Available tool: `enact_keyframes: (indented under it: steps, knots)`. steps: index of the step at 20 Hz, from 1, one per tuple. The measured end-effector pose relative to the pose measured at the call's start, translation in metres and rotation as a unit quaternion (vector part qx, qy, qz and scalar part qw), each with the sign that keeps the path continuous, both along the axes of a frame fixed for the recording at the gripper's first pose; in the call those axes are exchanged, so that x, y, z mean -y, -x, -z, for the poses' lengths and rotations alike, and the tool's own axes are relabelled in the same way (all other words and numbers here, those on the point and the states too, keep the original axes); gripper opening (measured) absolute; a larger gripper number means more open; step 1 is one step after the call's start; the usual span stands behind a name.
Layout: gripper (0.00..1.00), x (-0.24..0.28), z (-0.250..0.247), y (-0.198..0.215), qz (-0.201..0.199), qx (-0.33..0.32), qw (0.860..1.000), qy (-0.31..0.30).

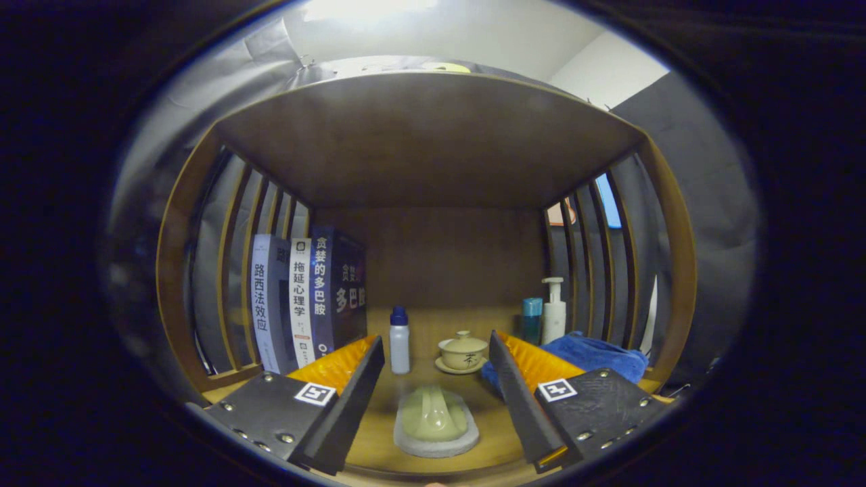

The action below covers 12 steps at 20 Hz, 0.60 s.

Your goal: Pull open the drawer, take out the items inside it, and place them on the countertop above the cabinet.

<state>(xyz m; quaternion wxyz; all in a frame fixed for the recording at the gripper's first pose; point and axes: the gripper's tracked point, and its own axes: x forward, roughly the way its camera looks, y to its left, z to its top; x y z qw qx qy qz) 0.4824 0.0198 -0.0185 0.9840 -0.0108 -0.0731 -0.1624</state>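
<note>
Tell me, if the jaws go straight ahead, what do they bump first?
Probably the green spoon rest on its grey coaster, lying between the open gripper fingers. Beyond sits the lidded teacup. Depth is hard to judge.

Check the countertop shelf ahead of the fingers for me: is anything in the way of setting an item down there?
Partly. The open gripper frames a green spoon on a grey rest; beyond it stand a white bottle and a lidded cup. The blue cloth covers the right side.

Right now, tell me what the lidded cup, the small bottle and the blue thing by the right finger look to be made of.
Lidded cup: glazed ceramic, probably; pale, glossy. Small bottle: likely plastic; matte white, dark blue cap. Blue cloth: soft fabric, folded and rumpled. The hand-held gripper is open, holding nothing.
</note>
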Motion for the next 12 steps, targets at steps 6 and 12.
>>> enact_keyframes:
  steps: [6, 12]
  knots:
    - [0.93, -0.008, -0.017, 0.021, -0.029, 0.003, 0.999, 0.016]
    - [0.93, -0.013, -0.059, 0.087, -0.074, 0.013, 0.997, -0.024]
